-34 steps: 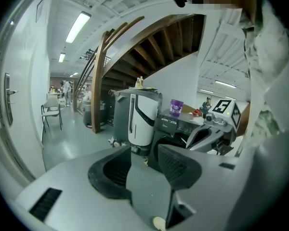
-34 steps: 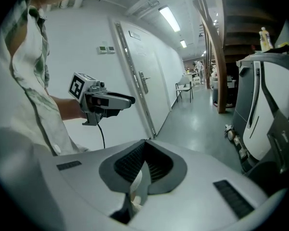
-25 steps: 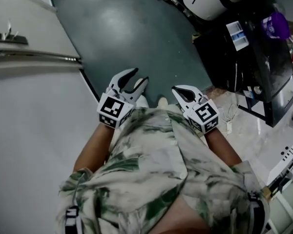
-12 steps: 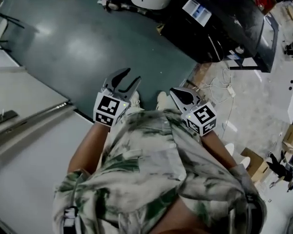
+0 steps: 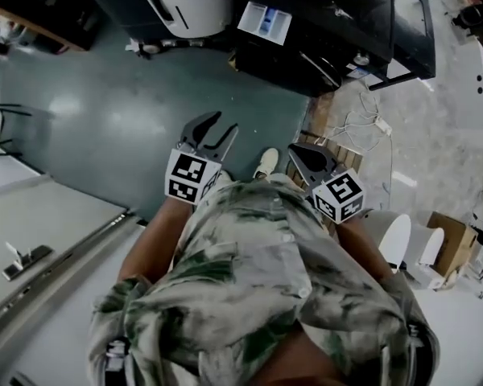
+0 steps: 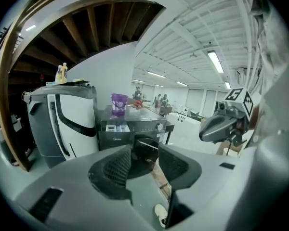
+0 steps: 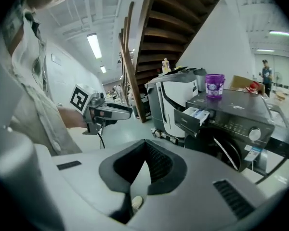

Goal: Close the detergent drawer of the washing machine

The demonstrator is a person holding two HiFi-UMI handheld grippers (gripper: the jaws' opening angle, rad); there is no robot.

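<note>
The dark washing machine [image 5: 338,43] stands at the top of the head view, some way ahead of me. Its detergent drawer [image 5: 265,22] sticks out open, white and blue inside. The drawer [image 7: 195,116] also juts out at the washing machine's [image 7: 241,124] upper left in the right gripper view, and the drawer [image 6: 116,127] is small and distant in the left gripper view. My left gripper [image 5: 228,122] is open and empty, held close to my body. Beside it, my right gripper [image 5: 296,149] is shut on nothing. Both are far from the drawer.
A white and grey appliance [image 5: 185,2] stands left of the washer. A purple cup [image 7: 215,85] sits on the washer's top. A white counter [image 5: 48,240] lies at lower left, cables [image 5: 362,127] and a cardboard box [image 5: 455,236] at right. A wooden staircase [image 7: 149,42] rises behind.
The head view has swung round: the white counter slid to the lower left and the washer with its open drawer came into view at the top. Both grippers stayed near my body.
</note>
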